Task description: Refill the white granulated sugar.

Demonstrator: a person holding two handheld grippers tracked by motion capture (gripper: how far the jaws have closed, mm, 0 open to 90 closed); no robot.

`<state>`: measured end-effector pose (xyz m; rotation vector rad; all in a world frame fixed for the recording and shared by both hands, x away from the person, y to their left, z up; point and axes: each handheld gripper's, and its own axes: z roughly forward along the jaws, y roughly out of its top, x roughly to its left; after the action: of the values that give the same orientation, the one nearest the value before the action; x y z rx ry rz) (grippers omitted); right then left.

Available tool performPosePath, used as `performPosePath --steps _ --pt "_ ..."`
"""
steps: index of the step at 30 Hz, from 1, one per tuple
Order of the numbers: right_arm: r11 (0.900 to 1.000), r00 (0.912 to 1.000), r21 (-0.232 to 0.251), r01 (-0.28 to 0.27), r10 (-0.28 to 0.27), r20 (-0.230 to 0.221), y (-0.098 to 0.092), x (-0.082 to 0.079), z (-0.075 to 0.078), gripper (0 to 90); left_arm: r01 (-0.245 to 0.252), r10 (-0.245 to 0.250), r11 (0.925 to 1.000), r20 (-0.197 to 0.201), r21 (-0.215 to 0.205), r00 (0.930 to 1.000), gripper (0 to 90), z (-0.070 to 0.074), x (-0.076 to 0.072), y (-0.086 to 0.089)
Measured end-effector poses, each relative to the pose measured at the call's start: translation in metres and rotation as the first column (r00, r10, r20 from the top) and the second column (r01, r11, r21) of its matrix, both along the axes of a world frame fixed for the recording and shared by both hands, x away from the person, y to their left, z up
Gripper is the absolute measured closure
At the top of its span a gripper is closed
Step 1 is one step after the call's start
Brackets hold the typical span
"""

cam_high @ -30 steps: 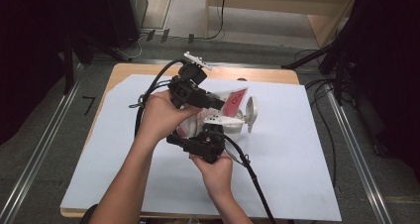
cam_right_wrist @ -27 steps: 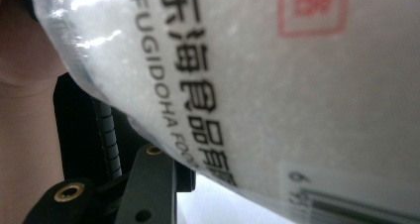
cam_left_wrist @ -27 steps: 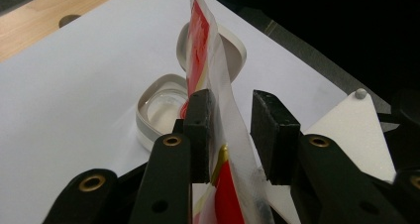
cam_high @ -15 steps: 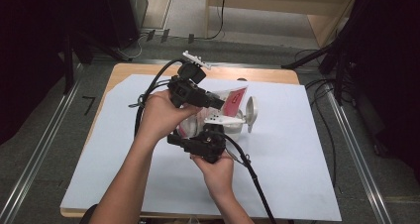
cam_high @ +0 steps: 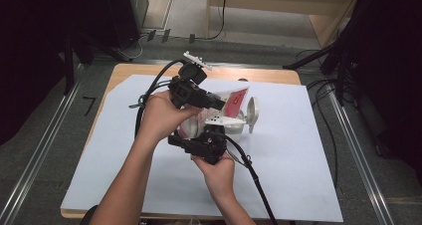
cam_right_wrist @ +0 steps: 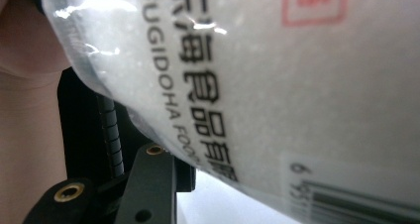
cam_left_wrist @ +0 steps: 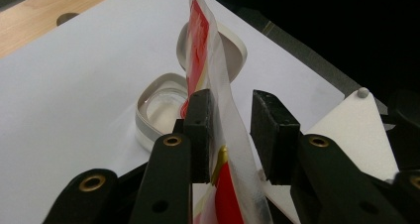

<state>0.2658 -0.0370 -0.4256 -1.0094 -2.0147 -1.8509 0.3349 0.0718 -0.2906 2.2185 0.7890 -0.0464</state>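
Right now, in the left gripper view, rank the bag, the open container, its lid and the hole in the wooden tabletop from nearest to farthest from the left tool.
1. Bag: between the left tool's jaws.
2. Open container: just beyond, on the white sheet.
3. Lid: behind the container, tilted up.
4. Hole in the wooden tabletop: far upper left.

Both hands (cam_high: 161, 116) hold grippers close together (left gripper (cam_high: 219, 104) above right gripper (cam_high: 211, 130)).
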Motion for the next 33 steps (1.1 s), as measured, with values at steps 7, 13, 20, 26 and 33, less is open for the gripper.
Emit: performPosePath --steps 7,13,20,26,33 --pt "1.0 1.0 0.001 0.003 -0.003 0.001 0.0002 -0.0001 0.0 62.9 0.001 -0.001 1.0 0.001 0.002 1.0 70.6 0.0002 -0.0001 -0.0003" --pt "1.0 1.0 0.003 0.003 -0.003 0.003 0.0 -0.0007 -0.0006 62.2 0.002 -0.002 1.0 0.0 0.002 1.0 70.6 0.0002 -0.0003 -0.0002" --pt "1.0 0.9997 -0.012 0.012 -0.012 0.022 0.0012 -0.0018 -0.001 61.4 0.006 -0.006 1.0 -0.002 0.006 1.0 70.9 -0.0001 -0.0004 0.0" --pt "1.0 0.9997 -0.007 0.017 -0.017 0.015 0.0007 -0.002 -0.0006 62.4 0.004 -0.004 1.0 0.001 0.007 1.0 70.8 0.0002 -0.0009 -0.0015" --pt "1.0 0.9998 -0.001 0.018 -0.018 0.005 0.0002 -0.0014 0.0001 62.5 0.0 0.0 1.0 0.001 0.006 1.0 70.9 0.0002 -0.0004 -0.0025"
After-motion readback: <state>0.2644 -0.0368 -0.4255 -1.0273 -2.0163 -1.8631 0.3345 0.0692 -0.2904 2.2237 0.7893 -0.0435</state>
